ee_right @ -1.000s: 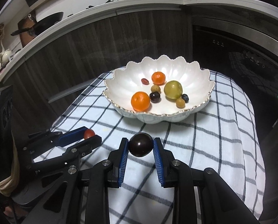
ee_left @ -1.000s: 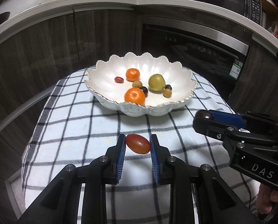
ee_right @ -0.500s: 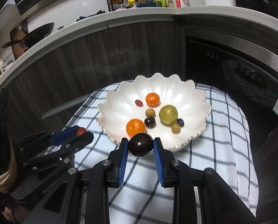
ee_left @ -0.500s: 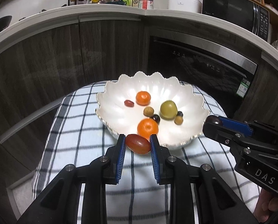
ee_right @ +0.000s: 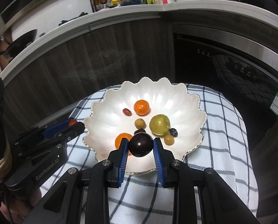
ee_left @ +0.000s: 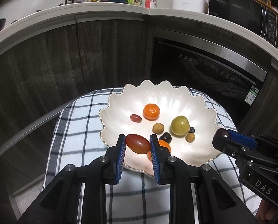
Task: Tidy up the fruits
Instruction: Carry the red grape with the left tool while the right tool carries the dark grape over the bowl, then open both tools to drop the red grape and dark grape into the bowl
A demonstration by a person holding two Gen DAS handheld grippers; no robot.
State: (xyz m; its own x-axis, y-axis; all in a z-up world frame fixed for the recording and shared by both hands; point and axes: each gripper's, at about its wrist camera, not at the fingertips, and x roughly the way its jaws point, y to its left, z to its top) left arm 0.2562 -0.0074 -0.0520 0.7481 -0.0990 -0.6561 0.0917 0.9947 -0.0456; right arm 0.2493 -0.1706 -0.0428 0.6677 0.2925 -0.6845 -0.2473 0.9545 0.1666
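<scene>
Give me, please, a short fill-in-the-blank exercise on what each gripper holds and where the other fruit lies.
1. The left gripper is shut on an oval ____ fruit.
2. The right gripper is shut on a round, dark ____ fruit.
3. The loose fruit lies in a white scalloped ____.
4. The table is covered by a ____ cloth.

Missing words: red; purple; bowl; checked

White letters "DAS" are showing on the black body of the right gripper [ee_left: 226,136], sitting at abt 4 o'clock in the left wrist view. "GenRobot.AI" is running along the body of the left gripper [ee_right: 74,126], at abt 8 o'clock in the right wrist view. Bottle labels, green sticker on the appliance front: too small to read.
</scene>
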